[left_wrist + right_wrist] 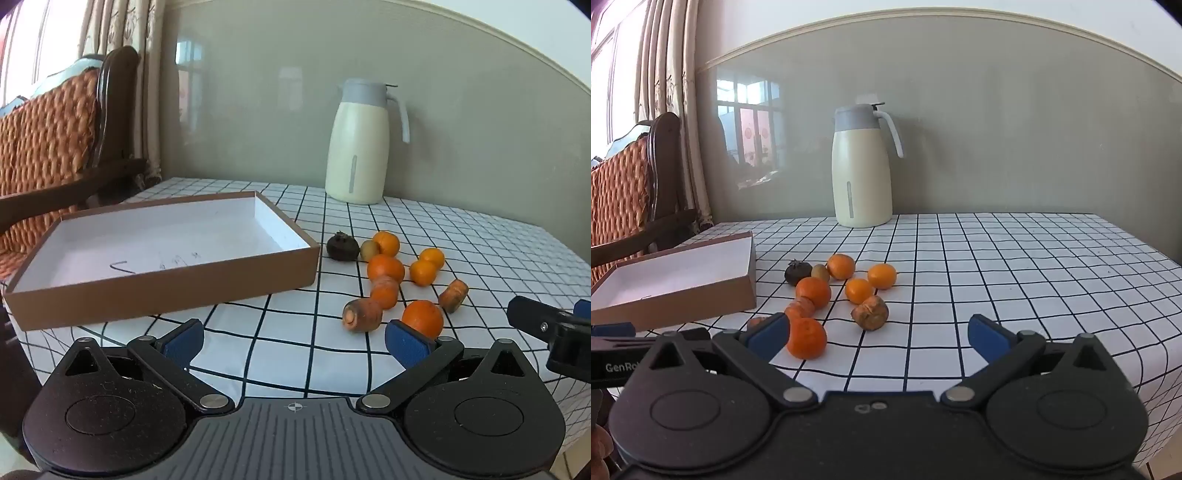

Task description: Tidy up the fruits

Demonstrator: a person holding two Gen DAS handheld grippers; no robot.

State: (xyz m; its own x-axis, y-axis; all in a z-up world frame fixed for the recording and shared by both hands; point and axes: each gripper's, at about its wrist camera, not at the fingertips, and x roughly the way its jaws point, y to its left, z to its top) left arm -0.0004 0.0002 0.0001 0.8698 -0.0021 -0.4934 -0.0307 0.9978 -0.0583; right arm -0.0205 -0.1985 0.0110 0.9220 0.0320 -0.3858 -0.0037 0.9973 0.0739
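My left tongs (pixel 293 341): right blue pad covers lower edge of nearest orange (pixel 423 317). My right tongs (pixel 879 338): left pad hides most of one carrot piece (pixel 757 322) and edge of nearest orange (pixel 807 338). Box (pixel 676 299) cut by left edge in right view, near corner behind my other tongs. Small greenish fruit (pixel 368 249) half behind oranges, kind unclear. Scribbles on box floor (pixel 177 258) unreadable. Counter (pixel 498 240) right end out of frame.

Fruits (pixel 386 267) right of box (pixel 162 284) on table (pixel 997 258) (jug (pixel 356 147) behind)
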